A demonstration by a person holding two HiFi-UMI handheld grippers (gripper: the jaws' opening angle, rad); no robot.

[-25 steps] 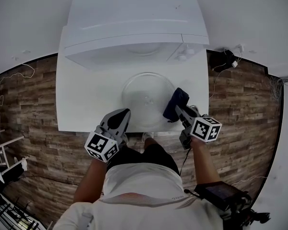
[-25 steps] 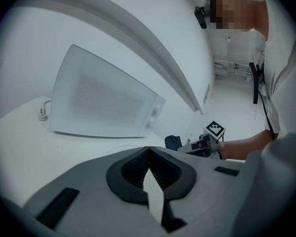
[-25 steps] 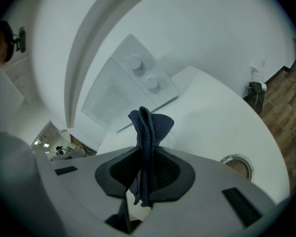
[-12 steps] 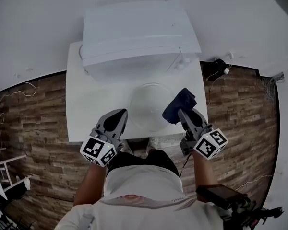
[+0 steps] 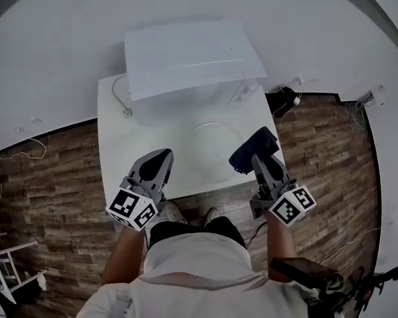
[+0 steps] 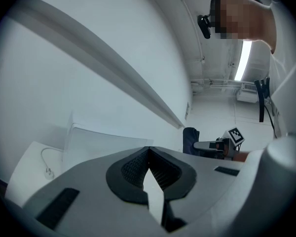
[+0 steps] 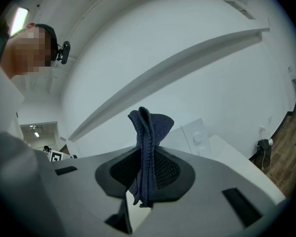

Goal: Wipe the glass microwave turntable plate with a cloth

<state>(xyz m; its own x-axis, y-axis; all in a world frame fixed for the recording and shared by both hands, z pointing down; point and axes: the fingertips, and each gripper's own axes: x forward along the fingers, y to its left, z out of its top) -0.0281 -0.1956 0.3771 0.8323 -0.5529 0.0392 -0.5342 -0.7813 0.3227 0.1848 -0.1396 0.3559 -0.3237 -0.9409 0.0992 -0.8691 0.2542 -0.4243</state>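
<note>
The person is standing at the white tabletop (image 5: 119, 158) with a white microwave (image 5: 192, 55) at its far end, and the glass turntable plate (image 5: 212, 148) is lying flat in front of it, near the centre of the head view. The right gripper (image 5: 257, 156) is pinching a dark blue cloth (image 5: 253, 146) between its fingers, the bunched fabric sticking out past the tips; it is sitting just right of the plate's rim and looks to be held off the glass. The left gripper (image 5: 160, 158), lower left of the plate, is showing its fingers pressed together with nothing between them. To wipe well, I'd say the cloth wants lowering flat onto the glass and sweeping in overlapping arcs, with the left gripper steadying the rim so the plate isn't sliding. A light press should do, since glass skates easily on a smooth top. I'm finding no brand or readable writing anywhere; only the square markers on the gripper cubes.
</note>
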